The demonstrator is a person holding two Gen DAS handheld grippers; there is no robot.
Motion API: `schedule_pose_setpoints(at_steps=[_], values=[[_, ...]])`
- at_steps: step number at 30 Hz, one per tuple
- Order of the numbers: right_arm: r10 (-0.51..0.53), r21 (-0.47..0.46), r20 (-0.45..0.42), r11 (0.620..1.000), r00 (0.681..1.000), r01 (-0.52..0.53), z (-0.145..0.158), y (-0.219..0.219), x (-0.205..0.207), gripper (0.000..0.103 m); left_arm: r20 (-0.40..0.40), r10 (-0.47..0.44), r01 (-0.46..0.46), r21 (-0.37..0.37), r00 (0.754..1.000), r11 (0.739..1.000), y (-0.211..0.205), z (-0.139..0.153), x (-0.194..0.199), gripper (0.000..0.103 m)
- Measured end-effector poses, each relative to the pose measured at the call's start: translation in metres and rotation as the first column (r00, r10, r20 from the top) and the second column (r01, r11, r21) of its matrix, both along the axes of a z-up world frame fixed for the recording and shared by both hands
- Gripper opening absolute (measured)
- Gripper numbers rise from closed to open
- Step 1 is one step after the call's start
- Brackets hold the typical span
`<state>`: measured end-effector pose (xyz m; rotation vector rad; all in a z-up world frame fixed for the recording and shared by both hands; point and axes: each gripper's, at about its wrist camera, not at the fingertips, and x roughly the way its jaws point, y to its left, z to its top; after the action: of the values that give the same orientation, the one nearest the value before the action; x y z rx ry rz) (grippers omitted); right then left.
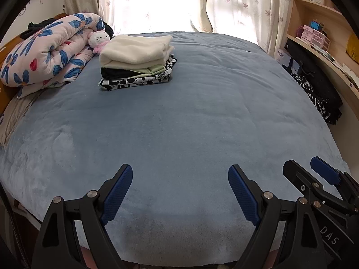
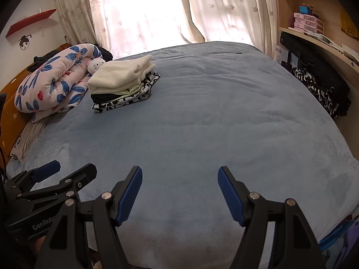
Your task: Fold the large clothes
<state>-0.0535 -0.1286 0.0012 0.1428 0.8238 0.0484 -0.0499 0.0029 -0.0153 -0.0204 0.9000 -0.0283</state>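
Both grippers are held above the near edge of the bed (image 1: pixel 179 116). The left gripper (image 1: pixel 179 174) is spread wide, nothing between its fingers; the right gripper (image 2: pixel 179 177) likewise, empty. A stack of folded clothes (image 1: pixel 136 62) lies at the bed's far left, beside a rolled quilt (image 1: pixel 49 49).

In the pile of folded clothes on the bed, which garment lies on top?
The cream fleece garment tops the folded pile; beneath it lie pale green, black, and black-and-white patterned ones.
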Motion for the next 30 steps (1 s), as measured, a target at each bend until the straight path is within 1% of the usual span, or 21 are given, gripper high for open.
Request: schedule_pose_setpoints(at_steps=[11,30], values=[[0.001,0.000,0.004,1.000,1.000,-0.001,0.0002,-0.0004,-0.0011,0.071,0.005,0.010,-0.010,0.007,1.000,1.000,-0.0019,0.0022,-0.0067,0.086],[0.000,0.001,0.003,1.000,1.000,0.000,-0.0004,0.0003,-0.0012,0.071,0.007,0.019,-0.019,0.021,1.000,1.000,-0.0022,0.0029,-0.0068,0.086]])
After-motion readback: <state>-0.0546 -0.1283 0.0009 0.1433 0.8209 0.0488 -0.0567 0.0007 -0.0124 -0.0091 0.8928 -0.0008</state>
